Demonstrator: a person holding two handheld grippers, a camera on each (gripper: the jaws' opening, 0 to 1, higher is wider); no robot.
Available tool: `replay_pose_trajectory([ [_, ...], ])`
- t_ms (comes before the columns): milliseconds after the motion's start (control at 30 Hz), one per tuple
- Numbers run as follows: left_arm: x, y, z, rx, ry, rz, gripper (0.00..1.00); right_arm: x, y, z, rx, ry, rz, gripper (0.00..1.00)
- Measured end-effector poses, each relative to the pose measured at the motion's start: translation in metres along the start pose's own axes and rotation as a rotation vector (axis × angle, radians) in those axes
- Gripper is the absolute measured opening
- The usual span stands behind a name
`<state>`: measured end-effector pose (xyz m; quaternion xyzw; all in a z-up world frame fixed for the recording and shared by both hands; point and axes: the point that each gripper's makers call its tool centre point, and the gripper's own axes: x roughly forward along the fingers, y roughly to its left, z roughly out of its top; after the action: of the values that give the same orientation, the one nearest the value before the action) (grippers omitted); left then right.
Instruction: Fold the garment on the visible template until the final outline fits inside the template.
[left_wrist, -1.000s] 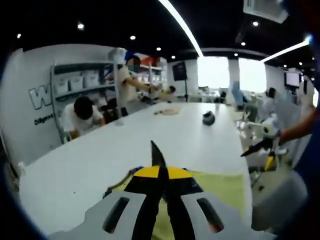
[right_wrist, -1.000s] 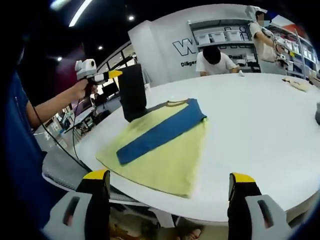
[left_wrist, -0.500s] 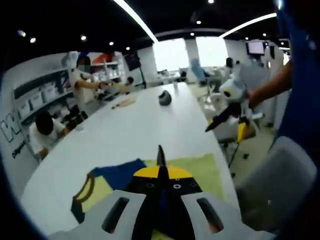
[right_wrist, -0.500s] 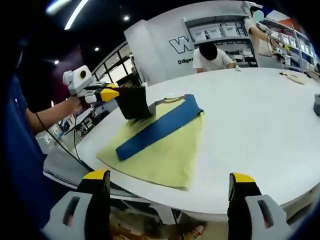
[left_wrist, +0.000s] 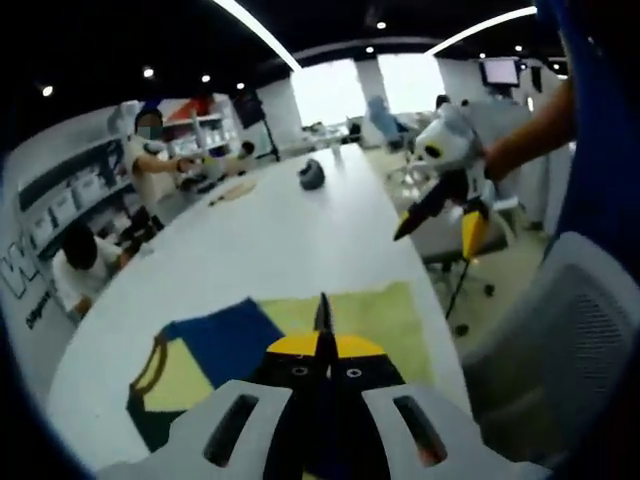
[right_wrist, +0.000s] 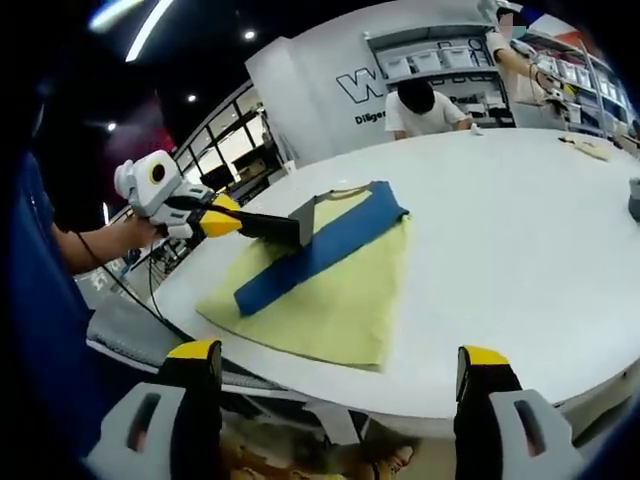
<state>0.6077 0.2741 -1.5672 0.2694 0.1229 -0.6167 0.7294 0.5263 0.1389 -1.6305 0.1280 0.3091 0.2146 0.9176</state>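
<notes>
Left tongs (right_wrist: 296, 229) closed, held low and level; right tongs (right_wrist: 338, 372) wide apart.

My left gripper (right_wrist: 285, 226) has a white head, yellow collar, black jaws and a thin black cable. My sleeve (right_wrist: 35, 300) is blue.

Ceiling light strips (left_wrist: 262, 33) are glaring overhead while windows (left_wrist: 345, 88) are blowing out white. My views are bending at the edges, and the white table (right_wrist: 520, 230) is reflecting evenly, everything slightly soft.
</notes>
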Motion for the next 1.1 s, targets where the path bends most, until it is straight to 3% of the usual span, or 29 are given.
replay_pose_trajectory([
  [300,0.010,-0.016,-0.012,-0.012,0.021,-0.004,0.01,-0.003,0.001,-0.004,0.013,0.004,0.001,0.97],
  [600,0.020,-0.033,-0.051,-0.064,0.089,-0.022,0.01,-0.001,0.002,-0.009,0.018,0.016,0.008,0.97],
  [733,0.019,-0.039,-0.064,-0.098,0.104,-0.025,0.12,-0.001,0.003,-0.010,0.016,0.025,0.011,0.97],
  [967,-0.004,-0.045,-0.071,-0.124,0.097,-0.027,0.22,0.001,0.005,-0.010,0.017,0.027,0.018,0.97],
  [1100,-0.027,-0.033,-0.083,-0.147,0.102,0.030,0.25,0.004,0.005,-0.009,0.012,0.031,0.023,0.97],
])
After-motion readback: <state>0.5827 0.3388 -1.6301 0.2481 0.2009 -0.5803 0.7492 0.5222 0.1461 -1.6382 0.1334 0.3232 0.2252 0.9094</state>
